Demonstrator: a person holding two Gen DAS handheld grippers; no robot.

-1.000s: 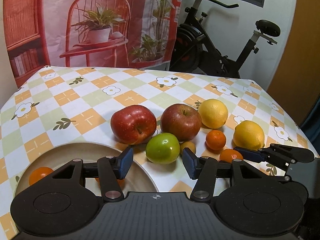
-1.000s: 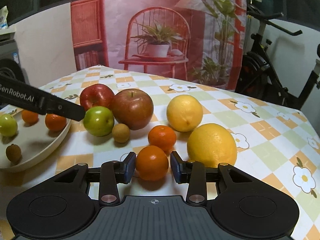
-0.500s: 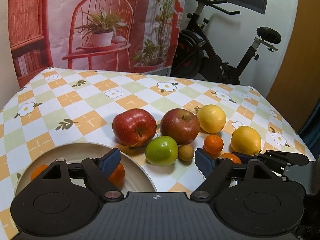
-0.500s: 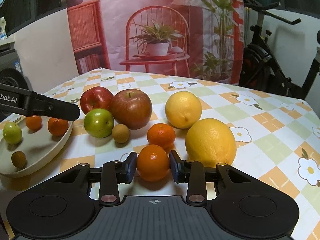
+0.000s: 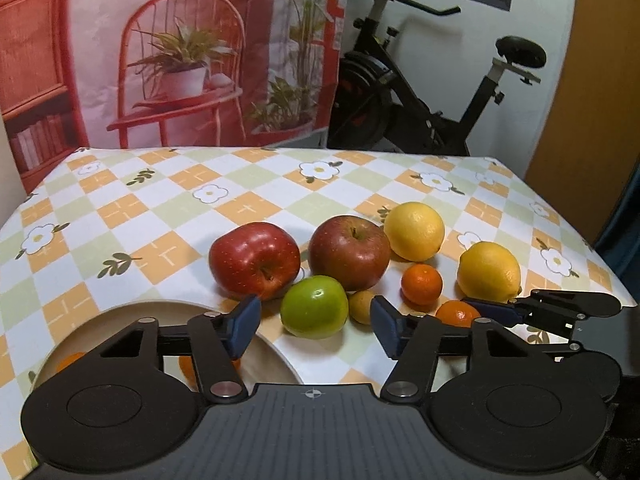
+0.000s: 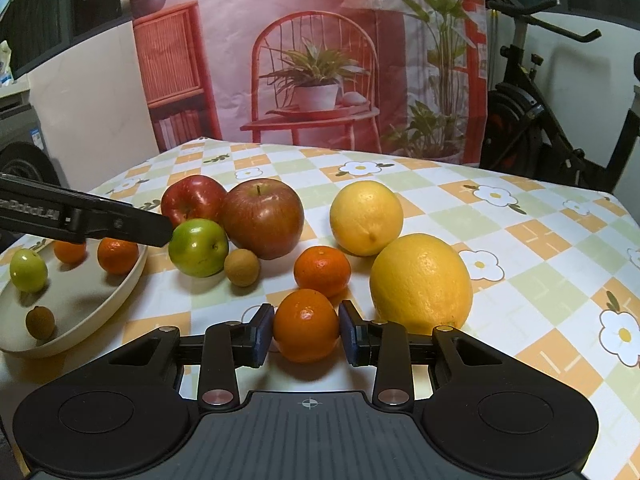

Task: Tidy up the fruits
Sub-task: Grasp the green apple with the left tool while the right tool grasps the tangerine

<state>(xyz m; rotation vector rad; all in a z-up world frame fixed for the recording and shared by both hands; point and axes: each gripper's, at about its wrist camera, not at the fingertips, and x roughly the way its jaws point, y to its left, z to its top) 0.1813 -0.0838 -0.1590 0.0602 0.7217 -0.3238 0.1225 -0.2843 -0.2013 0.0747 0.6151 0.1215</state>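
Note:
My left gripper (image 5: 315, 326) hangs just over the table with its jaws closing. A green apple (image 5: 314, 306) lies between and slightly ahead of the blue pads, which do not touch it. My right gripper (image 6: 307, 330) is shut on a small orange (image 6: 306, 326) that rests on the checked cloth. Behind the green apple sit a red apple (image 5: 254, 260) and a darker red apple (image 5: 350, 252). A second small orange (image 6: 322, 271) and a small brown fruit (image 6: 242, 267) lie loose. The cream plate (image 6: 132, 280) at the left holds several small fruits.
Two yellow citrus fruits (image 6: 366, 218) (image 6: 420, 282) lie right of the held orange, the nearer one close to my right finger. My left gripper's finger (image 6: 120, 226) reaches across above the plate's rim. The table's far edge (image 5: 280, 150) meets a printed backdrop, with an exercise bike (image 5: 420, 112) behind.
The left jaws spread wide half a second ago and have narrowed again around the green apple. The right gripper has stayed shut on the small orange, hardly moving.

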